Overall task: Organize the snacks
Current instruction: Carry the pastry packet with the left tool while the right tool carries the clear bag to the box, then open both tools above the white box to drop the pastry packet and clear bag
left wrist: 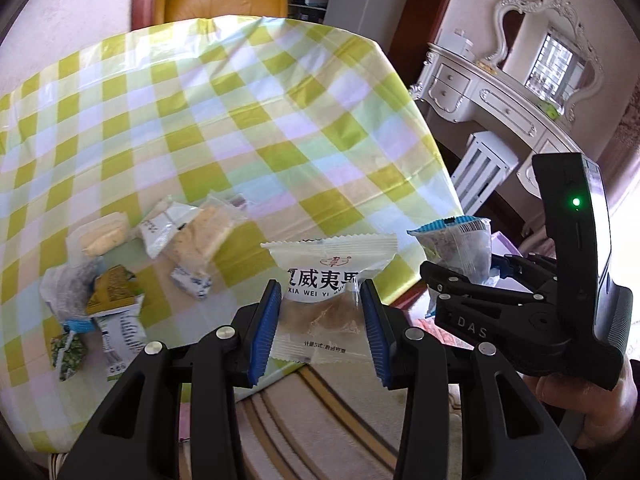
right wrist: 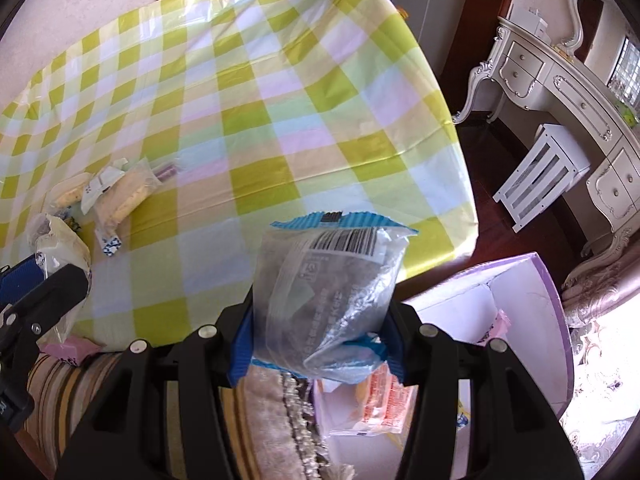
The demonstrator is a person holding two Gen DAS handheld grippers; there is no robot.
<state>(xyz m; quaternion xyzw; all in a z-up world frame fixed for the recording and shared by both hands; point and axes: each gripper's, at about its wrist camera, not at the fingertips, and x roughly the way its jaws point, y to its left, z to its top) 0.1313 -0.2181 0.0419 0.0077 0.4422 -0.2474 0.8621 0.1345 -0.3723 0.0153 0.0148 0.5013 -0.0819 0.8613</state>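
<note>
left gripper (left wrist: 320, 322) clamps white packet (left wrist: 330, 280) "XIA WEI YI" | right gripper (right wrist: 316, 344) clamps blue-edged barcoded packet (right wrist: 328, 300) | right view only: purple box (right wrist: 548, 320) near right

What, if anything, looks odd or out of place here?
Nothing looks damaged or spilled. The loose snack packets lie in a jumbled heap on the table, some overlapping. Each gripper holds one packet in the air.
</note>
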